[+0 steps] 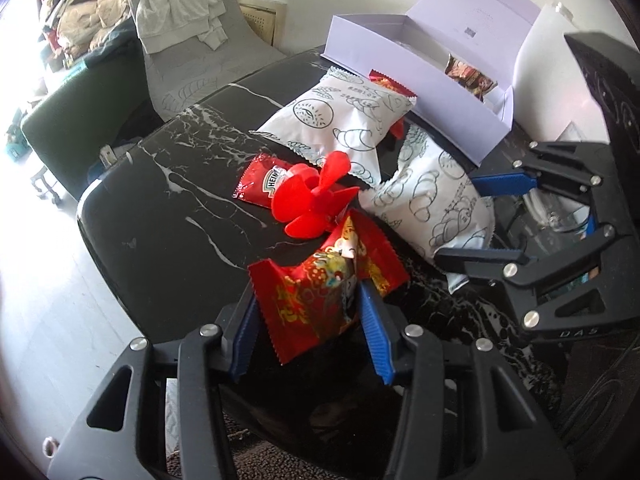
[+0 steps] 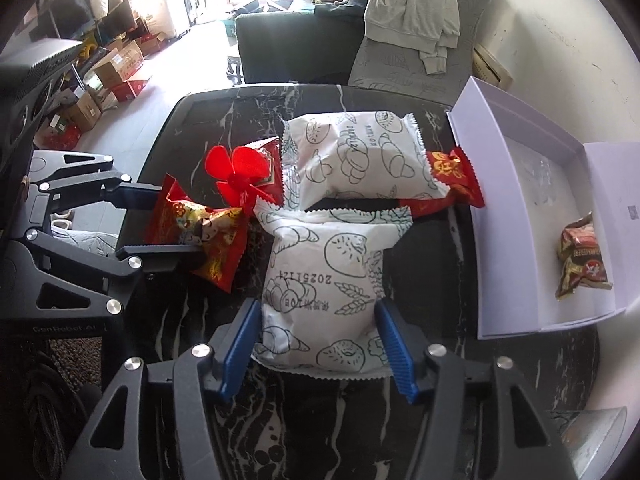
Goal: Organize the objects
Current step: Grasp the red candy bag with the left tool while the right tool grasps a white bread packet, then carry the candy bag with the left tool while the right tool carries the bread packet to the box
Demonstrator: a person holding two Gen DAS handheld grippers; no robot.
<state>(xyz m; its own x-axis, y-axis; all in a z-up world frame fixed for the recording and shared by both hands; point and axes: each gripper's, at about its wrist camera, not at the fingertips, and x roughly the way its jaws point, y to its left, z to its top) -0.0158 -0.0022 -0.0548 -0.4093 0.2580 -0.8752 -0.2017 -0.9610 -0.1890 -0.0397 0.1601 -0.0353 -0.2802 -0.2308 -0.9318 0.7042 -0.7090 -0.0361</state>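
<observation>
partly hidden: far red packet (image 2: 448, 184) | left gripper (image 1: 308, 312) pinching red snack (image 1: 316, 292) | right gripper (image 2: 320, 332) pinching white pouch (image 2: 324, 292)

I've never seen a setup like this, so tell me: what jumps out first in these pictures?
Two black grippers, each clamping a snack at the near edge of a black marble table: the left gripper pinches a red patterned packet, the right gripper a white bread bag. A bright red toy propeller sits mid-table, and an open lilac box at the right holds one small packet.

Wrist cams – steep, close – shared table (image 1: 168, 216) view.
</observation>
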